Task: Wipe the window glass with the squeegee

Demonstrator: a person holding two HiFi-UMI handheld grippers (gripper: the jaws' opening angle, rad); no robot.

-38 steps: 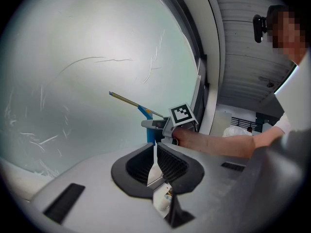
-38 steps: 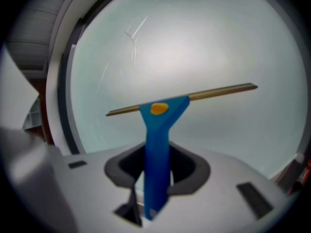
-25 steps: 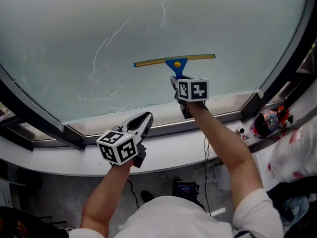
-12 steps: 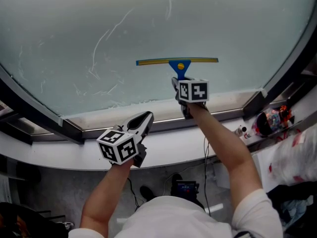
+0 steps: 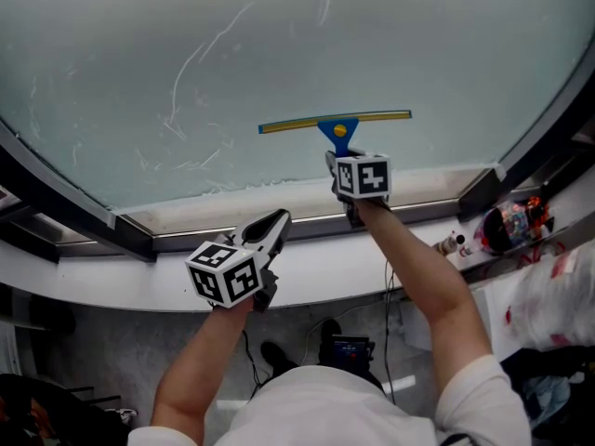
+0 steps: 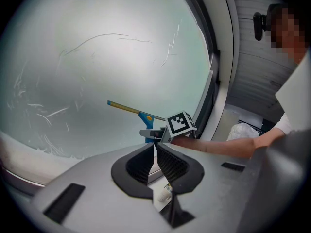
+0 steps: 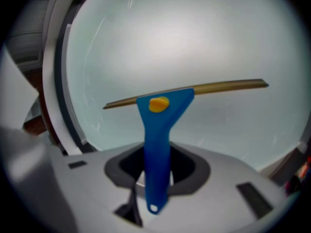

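The squeegee [image 5: 335, 124] has a blue handle and a long yellow blade, and the blade lies level against the lower part of the window glass [image 5: 279, 35]. My right gripper [image 5: 340, 153] is shut on the blue handle [image 7: 156, 140], just below the blade and above the sill. The glass carries thin white streaks [image 5: 186, 91] to the upper left of the blade. My left gripper [image 5: 272, 223] hovers lower left, over the sill, shut with nothing between its jaws. From the left gripper view the squeegee [image 6: 141, 116] shows ahead.
A dark window frame [image 5: 65, 212] runs down the left side and another bar [image 5: 548, 110] down the right. A white sill [image 5: 316, 272] lies below the glass. A colourful object [image 5: 509, 221], a small bottle [image 5: 451, 244] and a white bag [image 5: 558, 295] sit at the right.
The right gripper has drawn the squeegee a little down the glass, closer to the sill. The left gripper has stayed where it was.
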